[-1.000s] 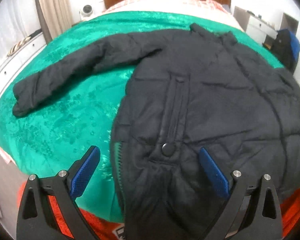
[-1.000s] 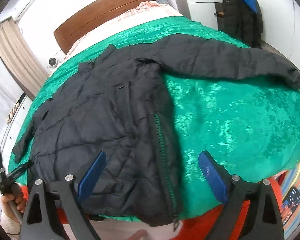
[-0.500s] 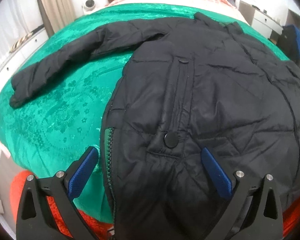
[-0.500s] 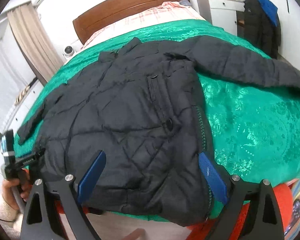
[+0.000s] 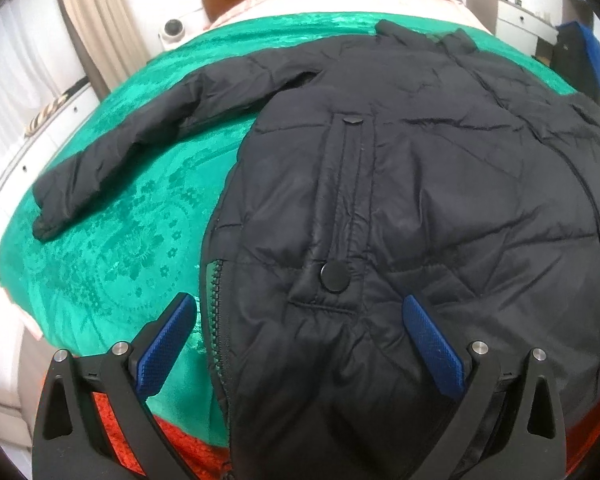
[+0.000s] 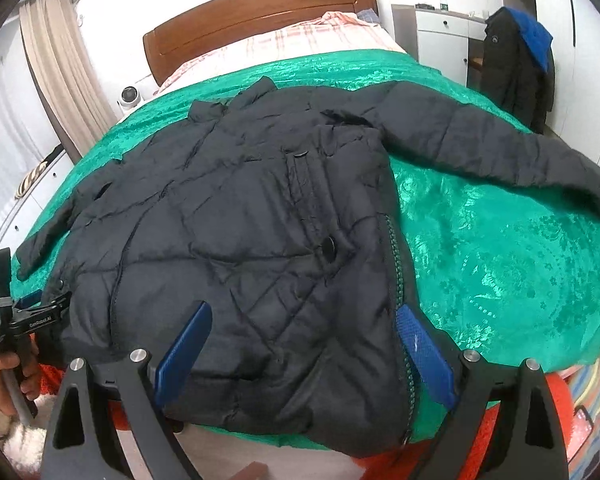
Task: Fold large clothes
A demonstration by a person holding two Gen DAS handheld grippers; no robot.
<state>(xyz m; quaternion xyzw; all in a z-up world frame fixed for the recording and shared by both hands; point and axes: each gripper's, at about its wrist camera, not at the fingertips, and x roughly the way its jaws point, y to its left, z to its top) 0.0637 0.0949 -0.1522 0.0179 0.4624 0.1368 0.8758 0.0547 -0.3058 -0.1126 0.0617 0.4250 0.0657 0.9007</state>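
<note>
Black jacket (image 5: 400, 200) lies flat on the green bedspread (image 5: 112, 232), hem just ahead of both grippers. Left gripper (image 5: 300, 340) and right gripper (image 6: 304, 344) gape wide, empty. Best to pinch the hem corners through all layers before lifting.

Both claws, L (image 5: 296, 336) & R (image 6: 304, 344), spread wide.

A black quilted jacket (image 5: 400, 208) lies flat, front up, just ahead of both open grippers, its hem nearest them and its collar farthest away. One sleeve stretches out to the left of the left tool, the other to the right of the right tool (zipper teeth show along one front edge).
</note>
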